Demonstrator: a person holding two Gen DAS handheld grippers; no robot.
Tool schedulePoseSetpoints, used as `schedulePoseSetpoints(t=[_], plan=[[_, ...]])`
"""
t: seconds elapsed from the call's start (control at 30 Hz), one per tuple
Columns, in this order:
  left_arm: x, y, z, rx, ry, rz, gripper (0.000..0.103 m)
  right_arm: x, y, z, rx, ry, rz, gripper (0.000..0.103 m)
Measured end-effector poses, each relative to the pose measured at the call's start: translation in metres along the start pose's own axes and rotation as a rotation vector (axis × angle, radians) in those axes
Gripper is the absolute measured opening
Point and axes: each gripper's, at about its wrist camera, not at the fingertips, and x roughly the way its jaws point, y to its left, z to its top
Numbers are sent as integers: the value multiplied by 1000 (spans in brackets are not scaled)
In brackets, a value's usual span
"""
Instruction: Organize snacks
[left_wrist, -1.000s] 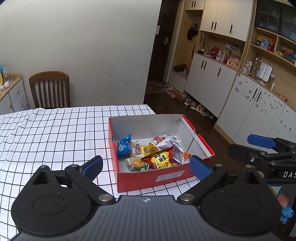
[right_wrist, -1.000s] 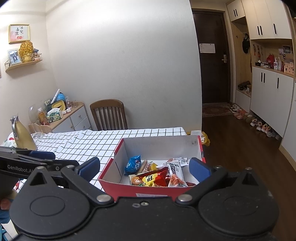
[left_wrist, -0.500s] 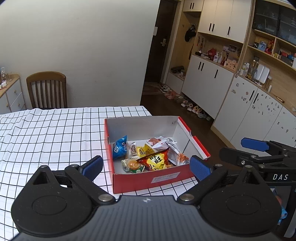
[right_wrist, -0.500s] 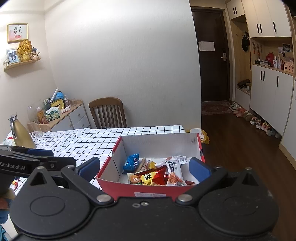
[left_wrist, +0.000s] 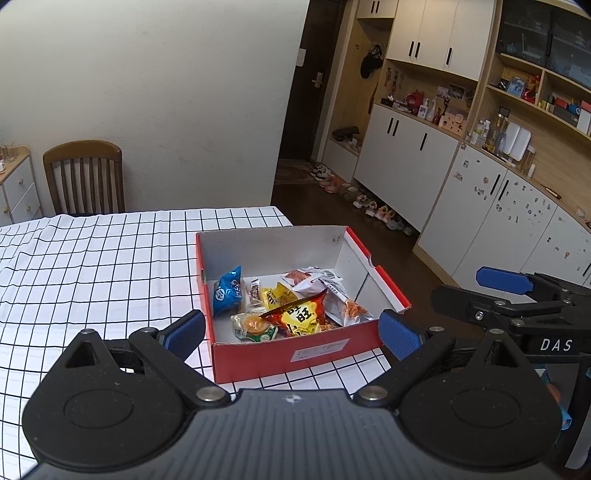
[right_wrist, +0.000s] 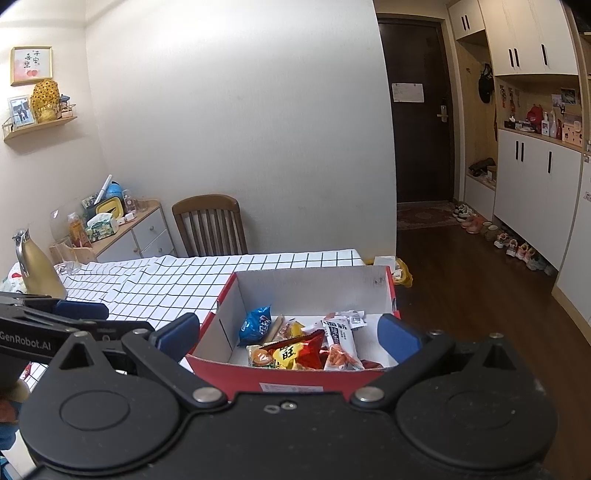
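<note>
A red cardboard box (left_wrist: 295, 352) (right_wrist: 280, 378) with a white inside sits at the table's right end. Several snack packets lie in it: a blue bag (left_wrist: 227, 290) (right_wrist: 255, 325), a red and yellow bag (left_wrist: 301, 314) (right_wrist: 295, 352), a white packet (left_wrist: 332, 291) (right_wrist: 338, 341) and a green and orange pack (left_wrist: 255, 326). My left gripper (left_wrist: 291, 334) stands open just short of the box's front wall, holding nothing. My right gripper (right_wrist: 288, 334) is open too, above the box's near wall, empty. Each gripper shows at the edge of the other's view.
The table wears a white cloth with a black grid (left_wrist: 92, 266). A wooden chair (left_wrist: 83, 177) stands behind it. A gold jug (right_wrist: 35, 266) is at the table's far left. White cupboards (left_wrist: 417, 166) and shoes on the floor (left_wrist: 369, 206) line the right side.
Both views have drifted slightly, and the box sits a little further left and higher in the left wrist view. The snacks and box have not moved. Both grippers stay open.
</note>
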Motion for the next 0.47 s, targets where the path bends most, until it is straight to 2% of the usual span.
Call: schedulePoseSetpoints(t=[0.47], plan=[[3,-1,1,0,7,-9,101,2,-1,-2,8,18,6,103]])
